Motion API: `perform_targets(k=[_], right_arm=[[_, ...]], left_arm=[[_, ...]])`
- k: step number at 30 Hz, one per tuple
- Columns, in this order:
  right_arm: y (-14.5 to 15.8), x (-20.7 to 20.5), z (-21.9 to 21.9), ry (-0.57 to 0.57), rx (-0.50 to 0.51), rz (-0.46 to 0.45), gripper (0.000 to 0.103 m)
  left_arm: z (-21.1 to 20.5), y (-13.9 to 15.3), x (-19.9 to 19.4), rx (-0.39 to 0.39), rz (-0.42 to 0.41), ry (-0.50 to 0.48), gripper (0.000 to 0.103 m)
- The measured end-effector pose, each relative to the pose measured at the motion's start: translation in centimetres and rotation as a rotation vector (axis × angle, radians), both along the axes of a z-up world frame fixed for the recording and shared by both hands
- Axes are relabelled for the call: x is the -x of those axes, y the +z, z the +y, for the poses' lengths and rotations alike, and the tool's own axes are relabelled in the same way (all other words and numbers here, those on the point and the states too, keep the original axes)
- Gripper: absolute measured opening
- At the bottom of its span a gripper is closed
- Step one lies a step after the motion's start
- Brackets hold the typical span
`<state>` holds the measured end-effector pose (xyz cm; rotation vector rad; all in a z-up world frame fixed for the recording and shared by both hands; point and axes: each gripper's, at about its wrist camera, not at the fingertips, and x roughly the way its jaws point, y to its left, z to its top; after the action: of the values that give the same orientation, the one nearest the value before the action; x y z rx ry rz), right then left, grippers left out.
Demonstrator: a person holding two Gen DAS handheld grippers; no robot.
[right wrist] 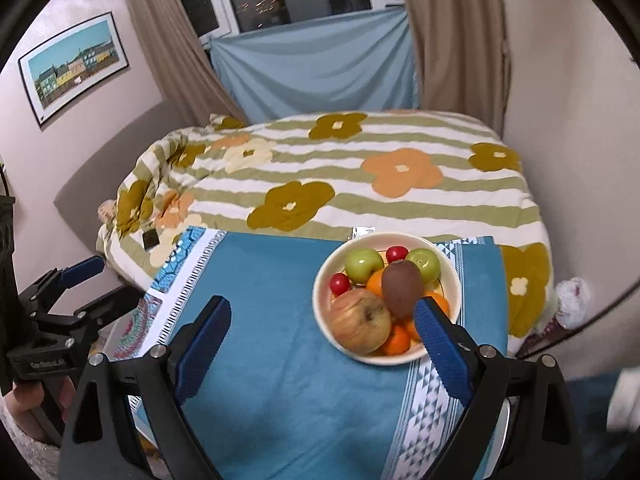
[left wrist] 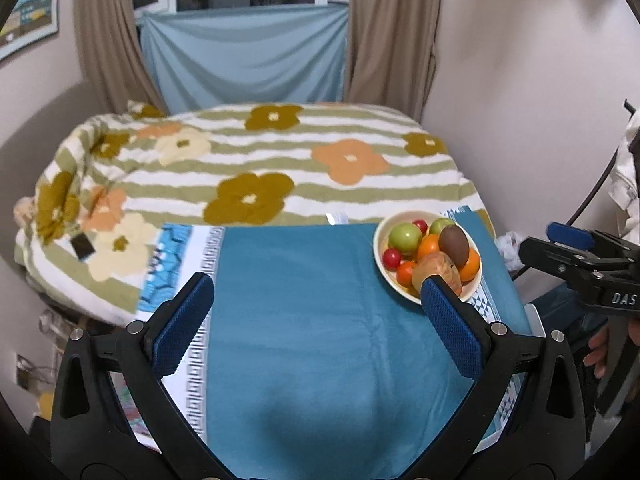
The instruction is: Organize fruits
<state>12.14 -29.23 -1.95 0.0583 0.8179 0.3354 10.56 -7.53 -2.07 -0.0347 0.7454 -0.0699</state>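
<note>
A cream bowl (right wrist: 324, 276) stands on a teal cloth (right wrist: 272, 344) and holds a brown kiwi (right wrist: 401, 288), a large reddish apple (right wrist: 360, 320), two green apples (right wrist: 362, 264), oranges and small red fruits. The bowl also shows in the left wrist view (left wrist: 380, 240) at the right. My left gripper (left wrist: 318, 292) is open and empty above the bare cloth, left of the bowl. My right gripper (right wrist: 322, 316) is open and empty, its right finger in front of the bowl's near right rim. Each gripper shows at the edge of the other's view.
The teal cloth (left wrist: 312, 320) covers a table that stands against a bed with a striped flower blanket (left wrist: 256, 168). A small black object (left wrist: 82, 246) lies on the blanket at the left. Walls and curtains stand behind.
</note>
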Motion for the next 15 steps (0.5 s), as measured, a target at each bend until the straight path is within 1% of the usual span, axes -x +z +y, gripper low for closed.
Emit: perform_targets(k=[3, 9, 15], right_arm=[[1.1, 2.7, 0.8, -0.054, 0.012, -0.044, 0.103], [1.8, 6.2, 2.2, -0.151, 0.084, -0.106, 0.103], [1.3, 8.0, 3.2, -0.187, 0.137, -0.121, 0.103]], left_arm=[[1.1, 0.9, 1.9, -0.012, -0.034, 0.012, 0.103], [2.7, 1.6, 5.2, -0.042, -0.084, 0.047, 0.103], [2.6, 1.7, 7.6, -0.064, -0.125, 0.059, 0.103]])
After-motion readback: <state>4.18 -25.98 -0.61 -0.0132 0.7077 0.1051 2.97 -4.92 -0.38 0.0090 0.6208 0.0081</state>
